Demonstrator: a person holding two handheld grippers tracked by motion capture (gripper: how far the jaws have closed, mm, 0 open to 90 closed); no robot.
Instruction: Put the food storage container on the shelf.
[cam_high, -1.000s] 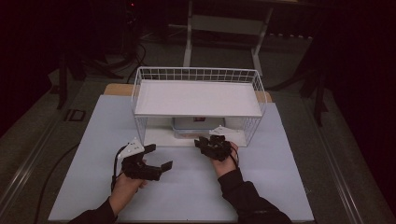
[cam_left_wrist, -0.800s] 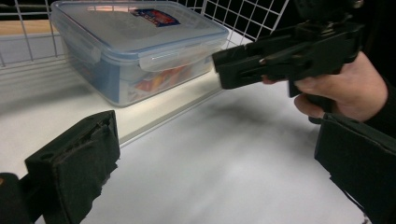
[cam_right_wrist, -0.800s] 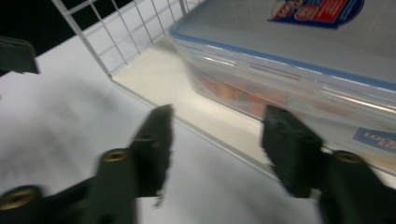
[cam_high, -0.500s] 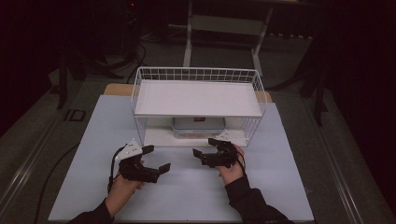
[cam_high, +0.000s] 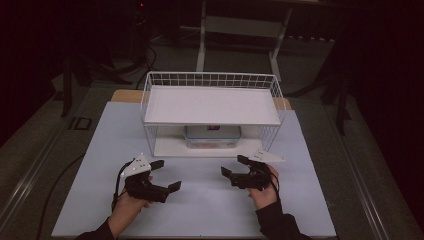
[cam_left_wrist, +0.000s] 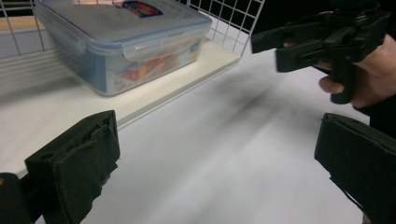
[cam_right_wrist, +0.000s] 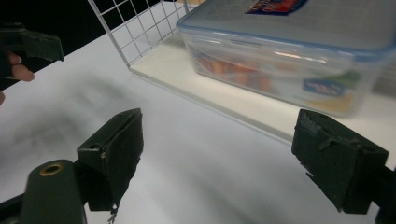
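Observation:
A clear plastic box with a blue-rimmed lid (cam_high: 212, 136) (cam_left_wrist: 126, 42) (cam_right_wrist: 289, 51) sits on the lower board of a white wire rack (cam_high: 212, 105). Colourful contents show through its wall. My right gripper (cam_high: 232, 165) (cam_right_wrist: 222, 140) hovers over the white table a short way in front of the rack. Its jaws have just been opening and stand wide, with nothing between them. My left gripper (cam_high: 167, 175) (cam_left_wrist: 217, 144) stands open to the left, also with nothing in it. The right gripper (cam_left_wrist: 268, 51) appears across from it in the left gripper view.
The rack's top shelf (cam_high: 210, 102) overhangs the box, and wire mesh walls (cam_high: 270, 132) close its ends. White table surface (cam_high: 200, 210) stretches between both hands and the near edge. Dark floor and stand legs (cam_high: 202, 45) lie beyond the table.
My right gripper has pulled back from the rack's lower shelf toward the person and its jaws have opened. The box stays on the shelf. The left gripper has hardly shifted.

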